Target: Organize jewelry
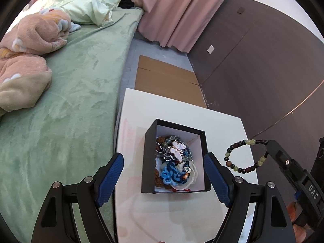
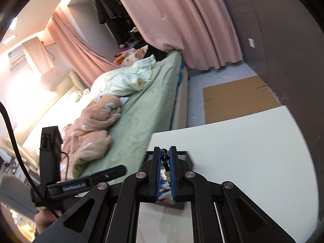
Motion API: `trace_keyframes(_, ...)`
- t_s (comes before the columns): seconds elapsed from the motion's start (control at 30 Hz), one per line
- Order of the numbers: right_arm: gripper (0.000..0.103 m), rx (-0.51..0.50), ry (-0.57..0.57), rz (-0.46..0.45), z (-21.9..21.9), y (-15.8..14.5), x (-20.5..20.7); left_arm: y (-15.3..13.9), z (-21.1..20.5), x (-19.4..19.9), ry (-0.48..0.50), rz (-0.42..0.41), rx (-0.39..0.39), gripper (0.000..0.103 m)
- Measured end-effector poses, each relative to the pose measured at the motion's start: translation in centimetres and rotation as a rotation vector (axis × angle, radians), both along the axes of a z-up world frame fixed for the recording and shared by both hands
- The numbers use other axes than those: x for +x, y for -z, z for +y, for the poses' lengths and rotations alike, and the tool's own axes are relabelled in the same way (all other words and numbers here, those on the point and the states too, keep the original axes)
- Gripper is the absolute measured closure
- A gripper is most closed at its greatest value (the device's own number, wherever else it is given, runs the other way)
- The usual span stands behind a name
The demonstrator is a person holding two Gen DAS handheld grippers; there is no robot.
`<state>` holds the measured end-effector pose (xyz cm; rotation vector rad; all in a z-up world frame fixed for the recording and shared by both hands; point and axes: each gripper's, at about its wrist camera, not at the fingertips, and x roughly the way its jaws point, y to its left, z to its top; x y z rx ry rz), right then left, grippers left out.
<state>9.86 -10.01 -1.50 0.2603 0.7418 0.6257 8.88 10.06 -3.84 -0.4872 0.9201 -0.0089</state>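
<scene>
Left gripper (image 1: pixel 164 177) jaws wide apart, blue pads (image 1: pixel 110 179) on either side of the black box (image 1: pixel 149 141), not touching it. Box sits open on the white table (image 1: pixel 182 212), straight ahead between the left jaws. Inside the box is a tangled jewelry pile (image 1: pixel 174 164): white butterfly piece (image 1: pixel 178 149) on top, blue knotted cord (image 1: pixel 170 172) nearer the jaws, brown beads along the left inner wall, silver chain bits at the far side.

Right gripper (image 2: pixel 166 166) jaws narrow, clamped on a beaded bracelet (image 1: pixel 243 156). In the left wrist view the bracelet hangs as an open loop off the right gripper's tip, to the right of the left jaws and outside the box, above the table's right edge. Beads are dark, reddish-brown and pale green. In the right wrist view a few black and pale beads (image 2: pixel 165 158) show between the blue pads; the box rim (image 2: pixel 182 152) is just beyond and below the right jaws.

Green bed (image 1: pixel 70 101) off to the left of the left jaws, pink blanket (image 1: pixel 34 34) on it. Flat cardboard (image 1: pixel 168 81) on the floor beyond the table, pink curtain (image 1: pixel 168 14) further ahead.
</scene>
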Motion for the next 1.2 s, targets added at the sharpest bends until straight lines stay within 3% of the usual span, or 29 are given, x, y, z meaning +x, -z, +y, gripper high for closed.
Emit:
trace_keyframes(0.23, 0.094, 0.031, -0.054, 0.023, 3.7, 0.8, -0.4, 0.0, 1.8, -0.5, -0.037, 0.003, -0.014, 0.021)
trace_keyframes(0.33, 0.093, 0.026, -0.056, 0.075, 4.8, 1.5, 0.1, -0.1, 2.4, -0.6, -0.046, 0.002, -0.019, 0.021)
trace_keyframes(0.37, 0.087, -0.002, -0.044, 0.086, 5.3, 1.8, 0.3, -0.1, 2.4, -0.6, -0.048, 0.001, -0.017, 0.021)
trace_keyframes(0.4, 0.067, -0.029, -0.042, 0.098, 5.6, 2.1, 0.4, -0.1, 2.5, -0.6, -0.050, 0.002, -0.015, 0.021)
trace_keyframes(0.47, 0.042, -0.043, -0.020, 0.112, 5.3, 2.5, 0.6, -0.1, 2.4, -0.5, -0.050, 0.003, -0.008, 0.021)
trace_keyframes(0.73, 0.039, 0.006, 0.058, 0.156, 1.2, 2.9, 0.8, -0.9, 0.3, -0.6, -0.023, -0.031, 0.061, 0.021)
trace_keyframes(0.8, 0.029, 0.001, 0.064, 0.165, 0.5, 2.9, 0.8, -1.2, -0.4, -0.9, -0.014, -0.049, 0.074, 0.021)
trace_keyframes(0.9, 0.022, -0.015, 0.095, 0.145, -0.7, 2.5, 0.3, -1.5, -1.1, -1.1, -0.006, -0.064, 0.062, 0.019)
trace_keyframes(0.97, 0.019, -0.028, 0.108, 0.132, -1.3, 2.1, 0.0, -1.7, -1.6, -1.2, 0.001, -0.076, 0.063, 0.010)
trace_keyframes(1.07, 0.002, -0.042, 0.131, 0.116, -2.3, 1.8, -0.3, -2.0, -2.4, -1.6, -0.002, -0.105, 0.073, 0.002)
trace_keyframes(1.2, 0.000, -0.039, 0.167, 0.081, -3.8, 1.4, -0.7, -2.3, -3.3, -1.9, 0.007, -0.135, 0.077, 0.000)
